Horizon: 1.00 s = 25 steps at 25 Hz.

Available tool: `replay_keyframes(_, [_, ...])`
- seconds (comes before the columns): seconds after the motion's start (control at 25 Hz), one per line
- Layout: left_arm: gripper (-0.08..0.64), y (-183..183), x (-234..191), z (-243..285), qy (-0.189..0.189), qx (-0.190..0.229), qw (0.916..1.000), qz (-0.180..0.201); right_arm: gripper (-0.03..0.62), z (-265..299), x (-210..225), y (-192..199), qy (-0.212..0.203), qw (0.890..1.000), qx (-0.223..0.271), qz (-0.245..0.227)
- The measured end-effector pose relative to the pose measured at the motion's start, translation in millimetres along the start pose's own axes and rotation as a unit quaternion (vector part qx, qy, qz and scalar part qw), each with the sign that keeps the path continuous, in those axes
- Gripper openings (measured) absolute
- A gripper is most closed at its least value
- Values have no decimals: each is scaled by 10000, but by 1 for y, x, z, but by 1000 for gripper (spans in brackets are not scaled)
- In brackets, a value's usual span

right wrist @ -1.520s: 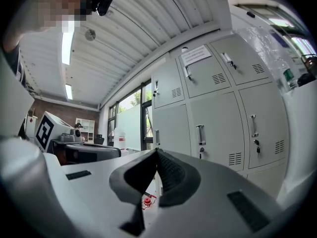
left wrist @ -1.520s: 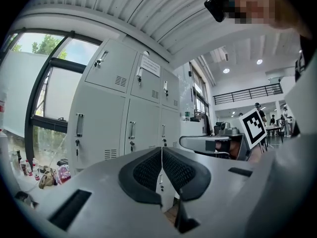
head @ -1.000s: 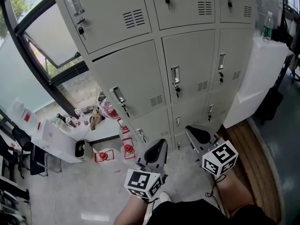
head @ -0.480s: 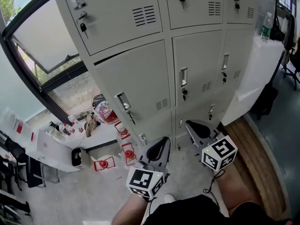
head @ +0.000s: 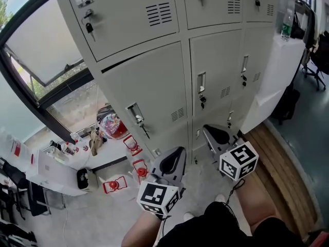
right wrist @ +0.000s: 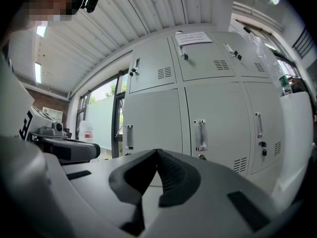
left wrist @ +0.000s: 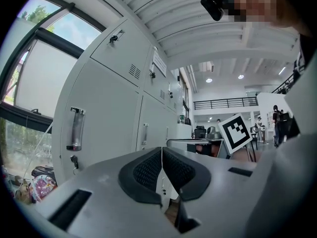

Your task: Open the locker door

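The left gripper (head: pixel 174 161) and right gripper (head: pixel 216 136), both closed on nothing, hang low before the lockers (head: pixel 216 71), apart from the keyed locker door (head: pixel 146 89), with red items (head: pixel 114 184) cluttering the floor (head: pixel 103 215) at left.

Nothing legible; notice (right wrist: pixel 193 37) on locker door (right wrist: pixel 204 63) is blurred.
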<state>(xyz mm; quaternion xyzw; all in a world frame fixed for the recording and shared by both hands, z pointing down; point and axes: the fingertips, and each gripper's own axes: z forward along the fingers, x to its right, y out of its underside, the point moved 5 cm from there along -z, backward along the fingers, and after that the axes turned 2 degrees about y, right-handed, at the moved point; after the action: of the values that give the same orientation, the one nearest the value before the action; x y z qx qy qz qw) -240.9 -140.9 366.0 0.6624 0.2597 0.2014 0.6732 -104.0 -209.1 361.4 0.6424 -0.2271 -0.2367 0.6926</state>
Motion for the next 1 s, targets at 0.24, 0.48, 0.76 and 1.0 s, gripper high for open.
replay_keyframes(0.24, [20, -2, -6, 18, 23, 61, 10000, -6, 54, 19, 26, -8, 204, 9997, 53, -122])
replay_keyframes(0.48, [20, 1, -11, 39, -57, -17, 10000, 16, 54, 49, 58, -14, 200, 9998, 25, -94])
replay_keyframes(0.76, [20, 4, -24, 57, -220, -84, 9997, -7, 147, 88, 87, -13, 311, 9995, -40, -70])
replay_keyframes(1.0, [20, 8, -35, 65, -349, -146, 9993, -47, 238, 117, 99, -11, 528, 9981, -143, -284])
